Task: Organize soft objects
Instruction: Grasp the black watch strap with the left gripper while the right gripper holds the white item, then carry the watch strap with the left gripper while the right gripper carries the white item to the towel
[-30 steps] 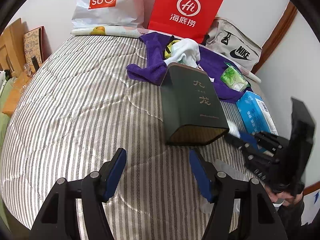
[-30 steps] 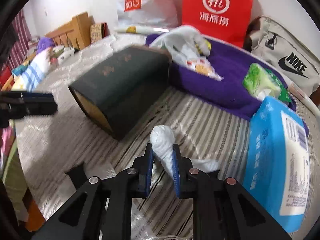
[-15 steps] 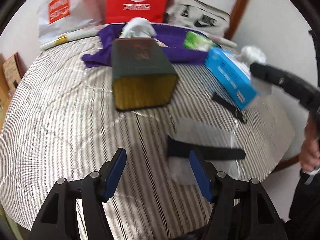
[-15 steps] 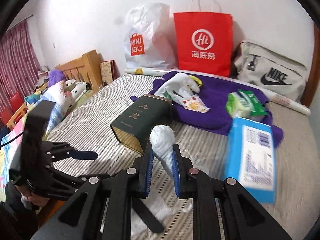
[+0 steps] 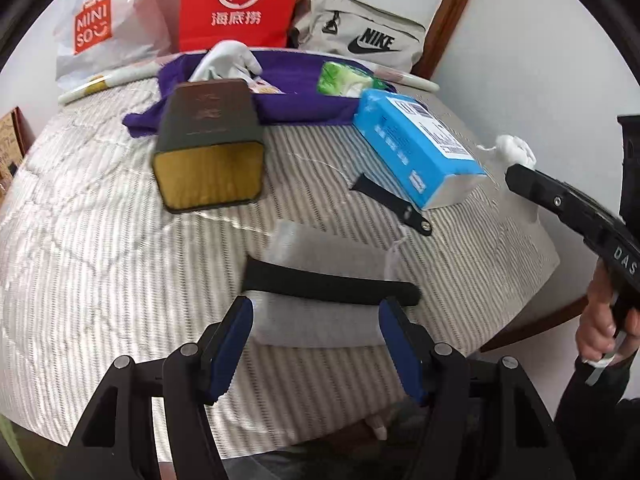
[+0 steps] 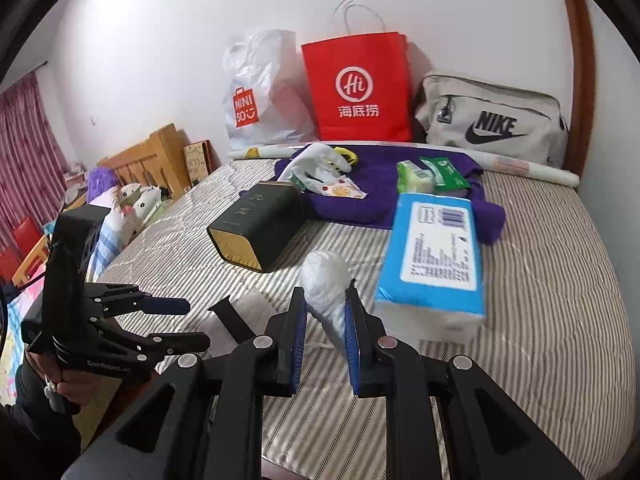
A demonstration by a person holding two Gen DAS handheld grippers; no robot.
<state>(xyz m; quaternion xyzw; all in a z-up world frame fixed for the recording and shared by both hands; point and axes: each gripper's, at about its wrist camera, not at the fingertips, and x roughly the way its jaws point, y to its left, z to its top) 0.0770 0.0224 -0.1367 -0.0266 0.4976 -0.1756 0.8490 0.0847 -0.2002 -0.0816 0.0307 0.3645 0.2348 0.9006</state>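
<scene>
1. The striped bed [image 6: 540,280] carries everything; bags stand along the wall at its far end.
2. A purple cloth [image 6: 384,184] lies at the far end, with a white glove [image 6: 316,162] and green packets [image 6: 432,174] on it.
3. A blue tissue pack [image 6: 436,248] lies just this side of the cloth, right of a dark box [image 6: 256,224] lying on its side, gold end toward the cameras.
4. The left tool [image 5: 316,340] hovers low with its jaws apart and nothing between the pads; a clear pouch [image 5: 320,280] with a black strap [image 5: 328,284] across it, possibly inside it, lies on the bed just ahead of its tips.
5. The right tool [image 6: 326,320] is clamped on a white gauze roll [image 6: 326,280], lifted off the bed; the roll juts beyond the pads, near the tissue pack's near end.
6. A second black strap [image 5: 390,204] lies beside the tissue pack.
</scene>
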